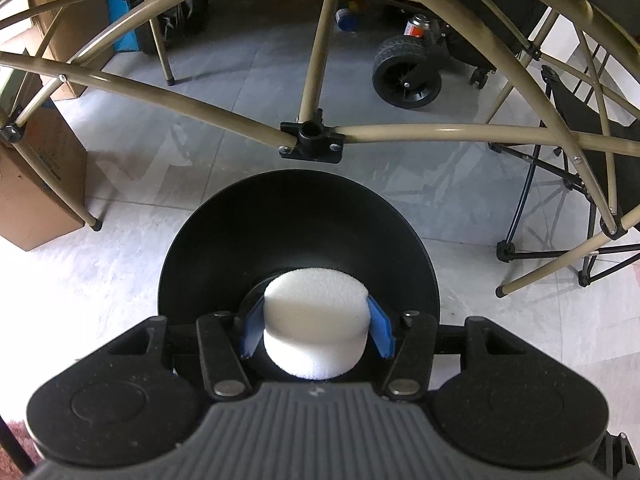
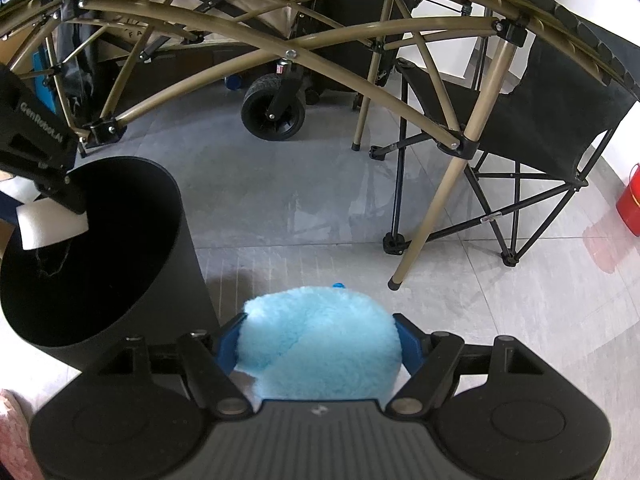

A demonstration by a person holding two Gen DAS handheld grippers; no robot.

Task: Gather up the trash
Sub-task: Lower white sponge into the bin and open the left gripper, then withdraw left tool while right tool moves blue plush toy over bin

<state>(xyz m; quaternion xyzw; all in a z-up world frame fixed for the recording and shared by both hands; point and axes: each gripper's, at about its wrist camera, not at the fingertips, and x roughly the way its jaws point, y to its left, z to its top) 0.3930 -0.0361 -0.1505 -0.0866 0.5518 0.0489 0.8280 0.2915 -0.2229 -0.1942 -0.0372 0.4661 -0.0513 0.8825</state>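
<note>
reading "genrobot.ai" probably, left hand-held gripper point(image 2: 60, 200) clamps white foam point(image 1: 316, 326); right hand-held gripper point(image 2: 318, 344) clamps blue fluff point(image 2: 320, 340).

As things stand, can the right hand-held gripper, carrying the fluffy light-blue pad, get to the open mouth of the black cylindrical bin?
Probably yes. The black cylindrical bin stands just left of the right hand-held gripper, but the left hand-held gripper with its white foam puck hangs over the opening and may crowd it.
</note>
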